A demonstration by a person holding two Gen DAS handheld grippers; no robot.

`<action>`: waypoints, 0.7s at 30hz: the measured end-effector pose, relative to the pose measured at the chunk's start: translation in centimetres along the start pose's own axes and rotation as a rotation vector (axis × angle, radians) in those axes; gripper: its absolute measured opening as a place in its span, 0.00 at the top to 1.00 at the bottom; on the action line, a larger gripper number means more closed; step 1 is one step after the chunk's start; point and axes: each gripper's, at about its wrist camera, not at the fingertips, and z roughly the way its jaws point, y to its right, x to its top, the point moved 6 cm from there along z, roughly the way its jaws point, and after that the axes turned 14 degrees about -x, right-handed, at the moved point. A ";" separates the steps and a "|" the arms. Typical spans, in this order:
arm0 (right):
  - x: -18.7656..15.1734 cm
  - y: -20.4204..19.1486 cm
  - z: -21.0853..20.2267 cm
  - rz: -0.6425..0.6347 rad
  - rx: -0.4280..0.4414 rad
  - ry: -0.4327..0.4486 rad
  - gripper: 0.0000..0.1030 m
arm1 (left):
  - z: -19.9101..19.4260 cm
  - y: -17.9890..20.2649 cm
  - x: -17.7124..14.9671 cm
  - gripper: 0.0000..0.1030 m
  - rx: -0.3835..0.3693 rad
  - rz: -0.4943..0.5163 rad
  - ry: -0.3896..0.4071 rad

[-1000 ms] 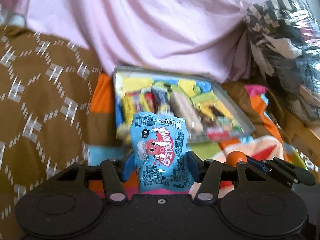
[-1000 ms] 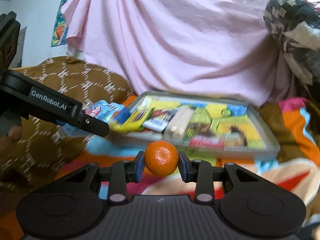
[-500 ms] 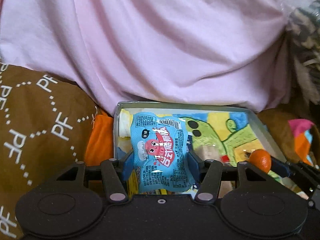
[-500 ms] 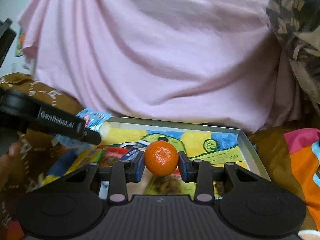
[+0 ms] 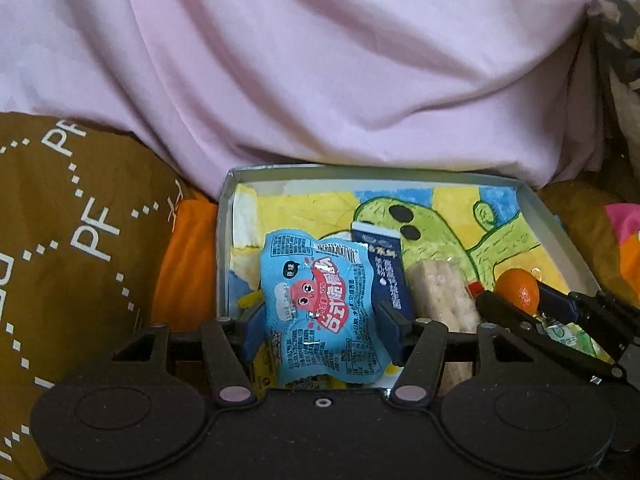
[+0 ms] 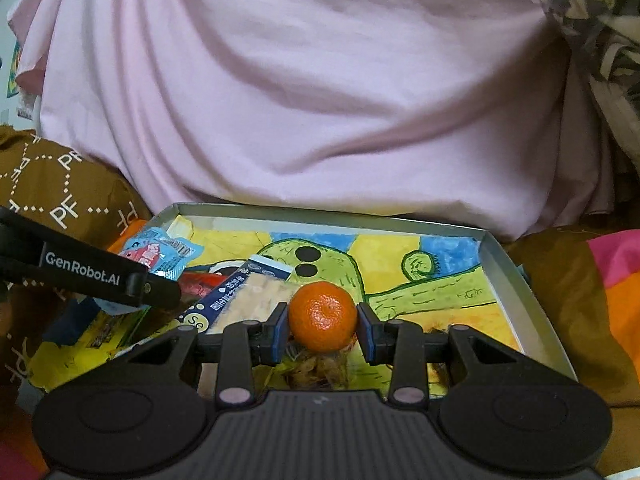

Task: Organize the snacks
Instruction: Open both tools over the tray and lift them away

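A blue snack packet with a red cartoon stands upright between the pads of my left gripper. Those jaws are opening, and the pads still touch the packet's sides. It hangs over the near left part of a shallow tray lined with a yellow and green drawing. My right gripper is shut on a small orange above the tray's near middle. The same orange shows at the right of the left wrist view. In the tray lie a navy packet and a cracker pack.
A pink sheet hangs right behind the tray. A brown patterned cushion rises on the left. Orange and pink bedding lies to the right, with a dark patterned bundle above it. More wrappers lie at the tray's near left.
Both grippers have moved forward over the tray with their loads. The tray has come close and fills the lower view. The left jaws stand slightly wider.
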 end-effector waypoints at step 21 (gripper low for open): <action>0.1 0.7 0.0 0.021 -0.017 0.016 0.32 | -0.6 0.3 0.4 0.22 0.036 0.002 0.033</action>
